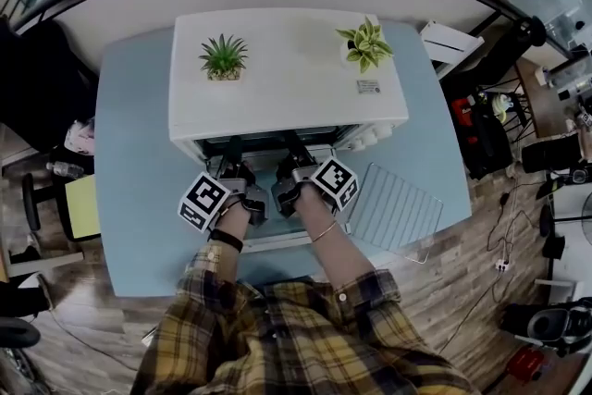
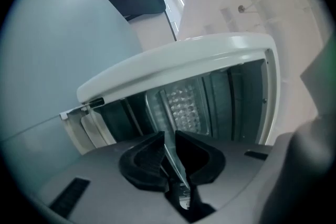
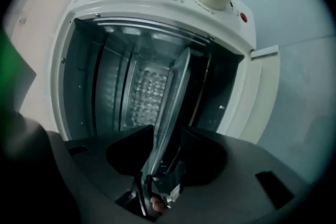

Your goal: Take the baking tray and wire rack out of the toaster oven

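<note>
Left gripper (image 2: 169, 139) and right gripper (image 3: 167, 136) were both clamped on the front lip of the thin silver metal baking tray (image 3: 169, 105), still inside the white toaster oven (image 1: 287, 69). Risk: an uneven pull could jam it or slip that lip. Silver wire rack (image 1: 393, 206) lay on the pale blue table (image 1: 139, 153); wood floor (image 1: 462, 291), cluttered room.

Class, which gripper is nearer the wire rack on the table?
Right. Both grip the baking tray at the toaster oven; the right gripper is beside the wire rack, the left gripper farther off, beyond the right one.
</note>
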